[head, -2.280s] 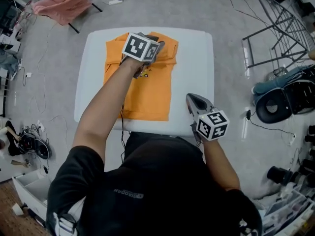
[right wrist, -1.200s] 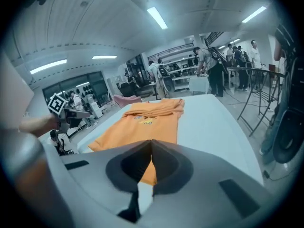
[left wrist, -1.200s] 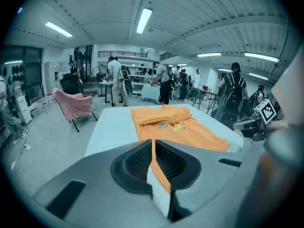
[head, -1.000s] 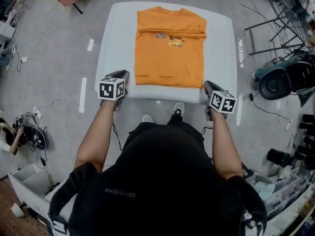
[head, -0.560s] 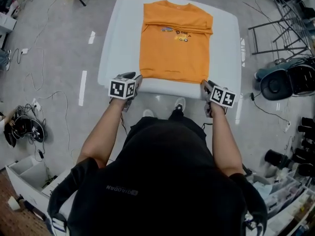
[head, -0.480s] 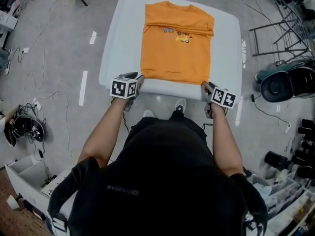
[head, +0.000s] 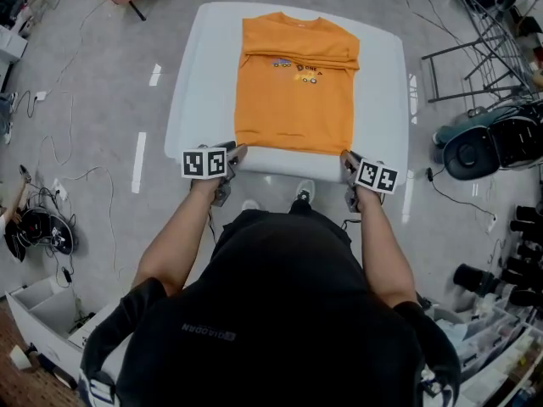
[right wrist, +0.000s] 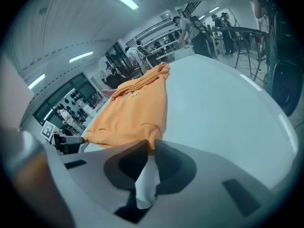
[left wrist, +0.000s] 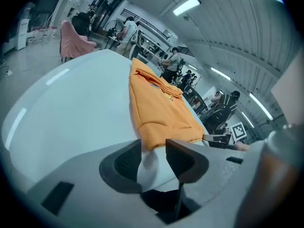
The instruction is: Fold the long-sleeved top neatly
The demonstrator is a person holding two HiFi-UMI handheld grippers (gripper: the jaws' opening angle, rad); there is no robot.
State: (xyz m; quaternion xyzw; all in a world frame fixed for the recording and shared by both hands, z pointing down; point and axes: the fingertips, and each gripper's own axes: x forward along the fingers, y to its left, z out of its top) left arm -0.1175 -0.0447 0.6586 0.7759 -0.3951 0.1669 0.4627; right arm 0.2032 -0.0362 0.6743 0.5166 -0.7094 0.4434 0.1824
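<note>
The orange long-sleeved top (head: 295,91) lies flat on the white table (head: 202,83). My left gripper (head: 235,152) has just opened, its jaws apart at the near left hem corner. My right gripper (head: 346,158) has just closed, pinching the right corner.

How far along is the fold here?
Done: sleeves are folded in, so the top lies as a rectangle on the table. In hand: left gripper, just opening, straddles one near hem corner; right gripper, just closing, pinches the other. Remaining: folding hem toward collar.
</note>
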